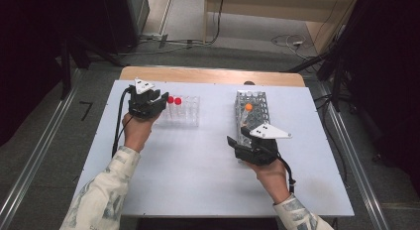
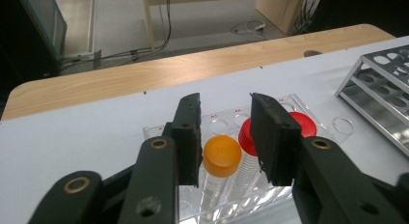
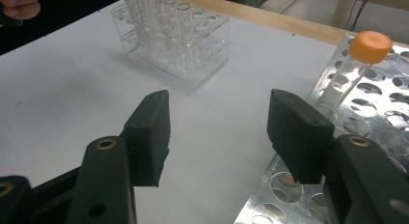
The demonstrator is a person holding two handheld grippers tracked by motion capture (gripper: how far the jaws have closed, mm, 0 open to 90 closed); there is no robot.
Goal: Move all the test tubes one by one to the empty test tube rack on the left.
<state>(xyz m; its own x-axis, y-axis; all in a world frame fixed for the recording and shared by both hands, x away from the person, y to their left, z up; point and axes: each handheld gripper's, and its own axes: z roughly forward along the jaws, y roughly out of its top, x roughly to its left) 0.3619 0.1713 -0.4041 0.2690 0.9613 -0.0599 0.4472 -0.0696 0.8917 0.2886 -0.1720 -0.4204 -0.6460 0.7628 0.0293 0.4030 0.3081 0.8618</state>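
Left claw (image 2: 224,137): parted, above the clear rack (image 1: 185,111), near the surface's (image 1: 198,160) far-left edge
Right claw (image 3: 217,137): wide, empty, beside the metal rack (image 1: 252,113)
Middle surface: bare

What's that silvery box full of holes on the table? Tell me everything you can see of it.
The metal rack is a shiny, silvery tube stand, seemingly steel or aluminium, with stacked plates punched with rows of round holes. It sits on the white table toward the person's right, lengthwise away from them. One orange-capped tube stands in it, leaning slightly; the other holes look empty. The open right gripper hovers at its near end, one jaw above the plate.
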